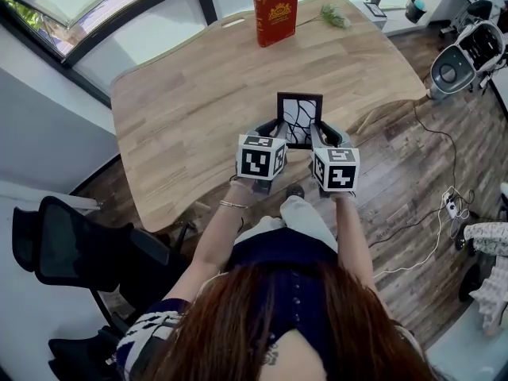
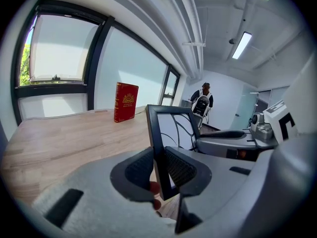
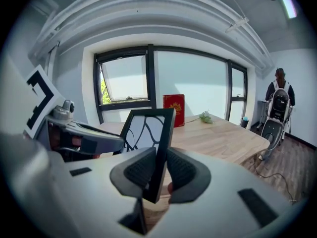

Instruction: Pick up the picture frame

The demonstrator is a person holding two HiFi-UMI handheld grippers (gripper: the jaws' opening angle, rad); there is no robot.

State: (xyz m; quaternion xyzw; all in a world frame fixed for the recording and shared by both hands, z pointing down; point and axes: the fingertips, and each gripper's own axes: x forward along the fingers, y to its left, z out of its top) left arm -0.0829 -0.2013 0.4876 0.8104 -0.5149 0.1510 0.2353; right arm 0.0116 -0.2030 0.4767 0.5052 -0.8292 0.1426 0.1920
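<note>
A black picture frame (image 1: 299,120) with a white picture of black branching lines hangs upright above the near edge of the wooden table (image 1: 206,94). Both grippers hold it. My left gripper (image 1: 275,127) is shut on the frame's left bar (image 2: 157,148), its ribbed pads pressing both faces. My right gripper (image 1: 319,130) is shut on the frame's right bar (image 3: 163,143) in the same way. Each gripper view shows the other gripper across the frame (image 3: 146,128).
A red book (image 1: 275,13) stands upright at the table's far edge, with a small green sprig (image 1: 335,16) to its right. A black office chair (image 1: 79,248) is at the left. Cables (image 1: 432,213) lie on the wood floor at the right. A person (image 3: 278,100) stands far off.
</note>
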